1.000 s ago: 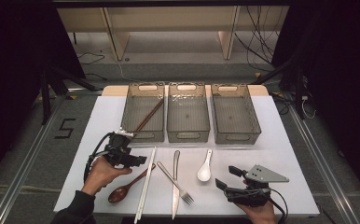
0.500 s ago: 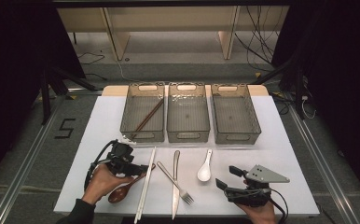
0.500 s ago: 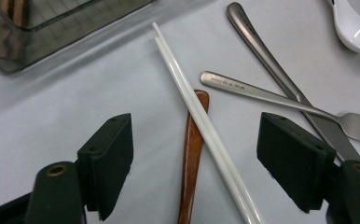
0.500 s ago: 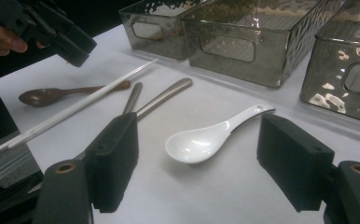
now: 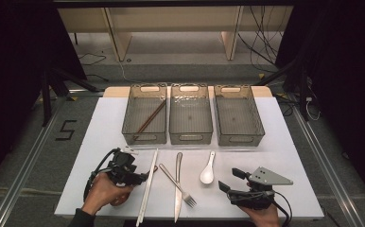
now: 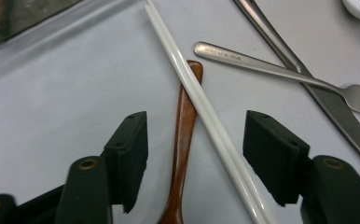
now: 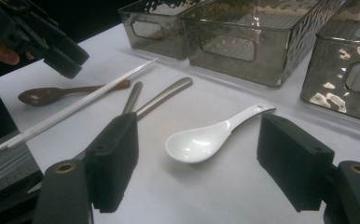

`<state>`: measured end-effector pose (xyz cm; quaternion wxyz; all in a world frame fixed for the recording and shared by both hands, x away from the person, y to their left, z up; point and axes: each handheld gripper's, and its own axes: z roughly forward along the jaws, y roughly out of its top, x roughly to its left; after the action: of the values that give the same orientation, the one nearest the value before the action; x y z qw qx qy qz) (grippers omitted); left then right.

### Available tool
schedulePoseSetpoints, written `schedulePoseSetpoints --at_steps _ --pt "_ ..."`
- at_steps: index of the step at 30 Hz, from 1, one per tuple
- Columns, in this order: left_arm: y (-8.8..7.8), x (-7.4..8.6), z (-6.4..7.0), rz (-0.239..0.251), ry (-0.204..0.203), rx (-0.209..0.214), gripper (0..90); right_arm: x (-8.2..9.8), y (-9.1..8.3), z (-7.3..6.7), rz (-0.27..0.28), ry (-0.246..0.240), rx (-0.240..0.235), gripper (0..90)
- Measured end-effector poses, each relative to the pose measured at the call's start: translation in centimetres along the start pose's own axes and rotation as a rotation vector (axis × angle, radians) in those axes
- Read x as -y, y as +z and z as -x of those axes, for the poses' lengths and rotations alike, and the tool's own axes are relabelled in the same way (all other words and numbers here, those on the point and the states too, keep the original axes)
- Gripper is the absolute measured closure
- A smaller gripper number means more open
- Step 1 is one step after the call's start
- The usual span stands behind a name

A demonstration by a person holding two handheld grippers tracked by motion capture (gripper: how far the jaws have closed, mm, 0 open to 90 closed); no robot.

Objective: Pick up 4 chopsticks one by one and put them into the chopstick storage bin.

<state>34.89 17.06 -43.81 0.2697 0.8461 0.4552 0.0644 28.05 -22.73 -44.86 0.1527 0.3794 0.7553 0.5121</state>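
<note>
The wooden spoon (image 6: pixel 182 140) lies on the white table (image 5: pixel 284 156) at the near left, its handle crossed by the white chopsticks (image 6: pixel 206 112). The left gripper (image 6: pixel 194 154) hangs low over both, tipped down, jaws apart on either side of them and just now closing, pads touching neither. The left hand (image 5: pixel 106 191) grips it from behind, forearm coming in from the near edge. The right gripper (image 7: pixel 197 163) is held level near the table, jaws wide, a white spoon (image 7: pixel 211 137) lying ahead between them
</note>
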Motion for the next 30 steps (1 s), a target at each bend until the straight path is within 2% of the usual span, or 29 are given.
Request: schedulePoseSetpoints --at_steps 8,12,19,30 --pt "1.0 0.7 1.0 -0.054 0.031 0.029 53.3 0.0 0.0 0.0 0.001 -0.002 0.0 30.1" --pt "1.3 0.9 1.2 -0.058 0.029 0.029 58.6 0.0 0.0 0.0 0.001 -0.002 0.002 30.1" --pt "2.0 1.1 1.4 -0.073 0.03 0.029 64.1 0.0 0.0 0.0 0.001 -0.003 0.001 30.1" --pt "2.6 1.3 1.2 -0.091 0.023 0.021 67.4 0.0 0.0 0.0 0.0 -0.004 0.002 30.1"
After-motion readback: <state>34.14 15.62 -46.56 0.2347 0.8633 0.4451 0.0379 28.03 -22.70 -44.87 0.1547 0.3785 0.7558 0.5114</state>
